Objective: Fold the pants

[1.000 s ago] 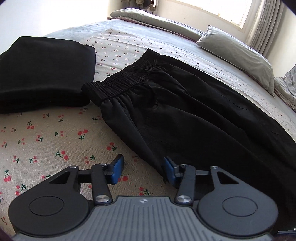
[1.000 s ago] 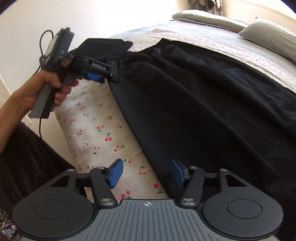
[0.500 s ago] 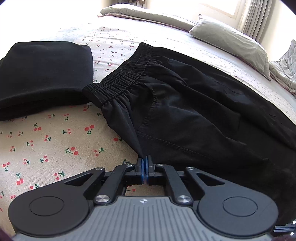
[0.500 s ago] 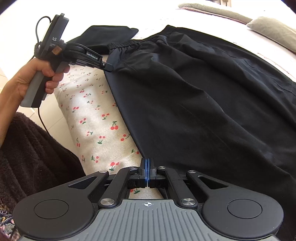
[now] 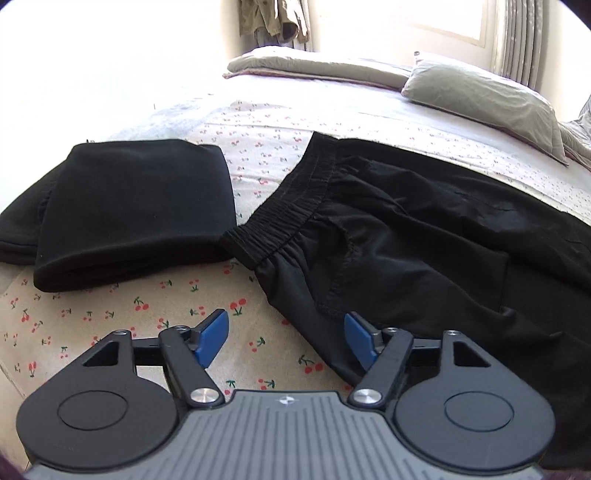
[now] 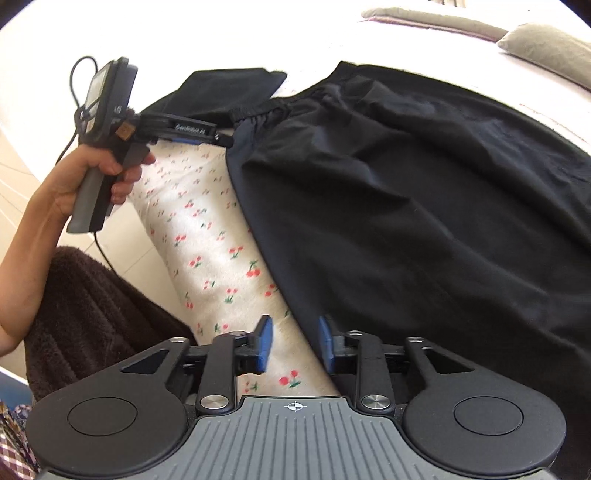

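Left gripper [image 5: 286, 341] and right gripper [image 6: 295, 345] both opening, nothing pinched: pants [image 5: 424, 243] near hem lies released, flat on bed [image 5: 122, 314].

Both grippers, left gripper [image 5: 284, 341] and right gripper [image 6: 291, 345], are showing black linkages, blue pads [image 5: 212, 338], silver screws; a cable is trailing at seven o'clock.

Bright daylight from the window [image 5: 448, 22] blows out the far walls; fisheye bending curves the edges.
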`<state>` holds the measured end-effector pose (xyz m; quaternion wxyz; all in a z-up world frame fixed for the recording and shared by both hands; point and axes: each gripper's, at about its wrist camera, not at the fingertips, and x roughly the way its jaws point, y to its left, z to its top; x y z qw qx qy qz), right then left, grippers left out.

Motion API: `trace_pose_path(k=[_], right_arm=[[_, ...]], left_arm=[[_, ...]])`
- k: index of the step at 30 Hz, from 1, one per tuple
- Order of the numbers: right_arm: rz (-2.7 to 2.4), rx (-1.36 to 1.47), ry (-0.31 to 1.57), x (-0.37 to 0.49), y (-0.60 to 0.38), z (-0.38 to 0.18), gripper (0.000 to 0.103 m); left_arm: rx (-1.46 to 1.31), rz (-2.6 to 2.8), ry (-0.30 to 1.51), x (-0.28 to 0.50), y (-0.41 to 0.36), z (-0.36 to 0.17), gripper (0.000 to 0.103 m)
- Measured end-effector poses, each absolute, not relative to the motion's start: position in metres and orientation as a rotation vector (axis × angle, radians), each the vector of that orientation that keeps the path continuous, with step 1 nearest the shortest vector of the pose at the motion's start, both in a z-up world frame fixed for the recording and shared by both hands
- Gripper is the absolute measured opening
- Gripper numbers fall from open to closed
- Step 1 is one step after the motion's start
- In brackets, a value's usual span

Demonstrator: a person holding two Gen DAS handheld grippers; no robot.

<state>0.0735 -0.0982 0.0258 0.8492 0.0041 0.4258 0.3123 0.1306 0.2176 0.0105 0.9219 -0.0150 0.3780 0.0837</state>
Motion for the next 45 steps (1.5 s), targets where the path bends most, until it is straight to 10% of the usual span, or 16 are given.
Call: trace_pose_path(k=[7,21,45], right_arm=[[0.512,-0.006,0.787,0.13,-0.121,0.05,0.074],[0.31,-0.046,0.732,0.264,-0.15,0.039,0.094],[0.301,-0.072,0.849,0.45,-0.18,-0.007,0.079]], left_arm=[[-0.027,0.146,0.698,0.146,0.192,0.023,0.102],[-0.019,0.114,0.732,0.203,0.142,0.015,0.103],[-0.111,0.091,0.758,0.262,0.13,-0.013,0.103]])
